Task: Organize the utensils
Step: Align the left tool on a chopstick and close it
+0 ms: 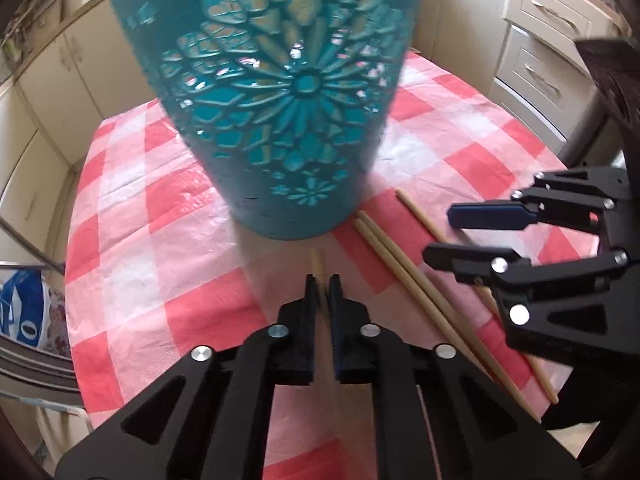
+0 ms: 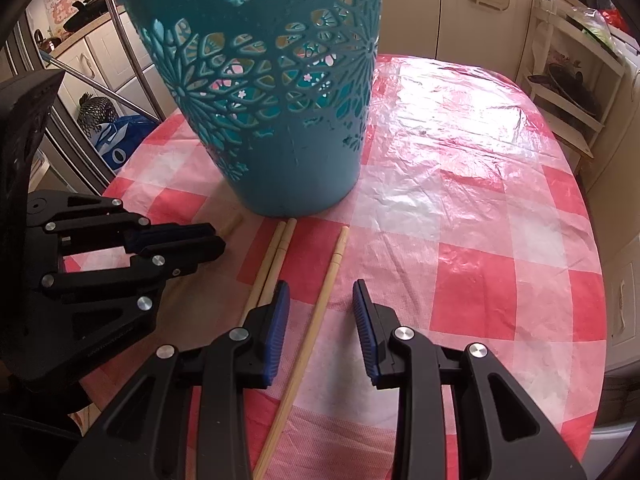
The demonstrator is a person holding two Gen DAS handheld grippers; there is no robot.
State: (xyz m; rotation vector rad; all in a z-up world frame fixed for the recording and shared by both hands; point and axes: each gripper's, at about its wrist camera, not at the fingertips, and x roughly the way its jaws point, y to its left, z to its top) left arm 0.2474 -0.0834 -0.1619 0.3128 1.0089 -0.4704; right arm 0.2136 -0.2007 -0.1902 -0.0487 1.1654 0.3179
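Left gripper (image 1: 323,286) clamped on one chopstick (image 1: 318,264), tip pointing at teal basket (image 1: 280,100) base. Right gripper (image 2: 320,312) jaws apart, single chopstick (image 2: 320,308) lying between pads, not touched. Chopstick pair (image 2: 276,256) just left of it on checkered tablecloth (image 2: 460,240).

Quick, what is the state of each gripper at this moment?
Left gripper: closed on a chopstick.
Right gripper: open, holding nothing; single chopstick lies between its jaws.
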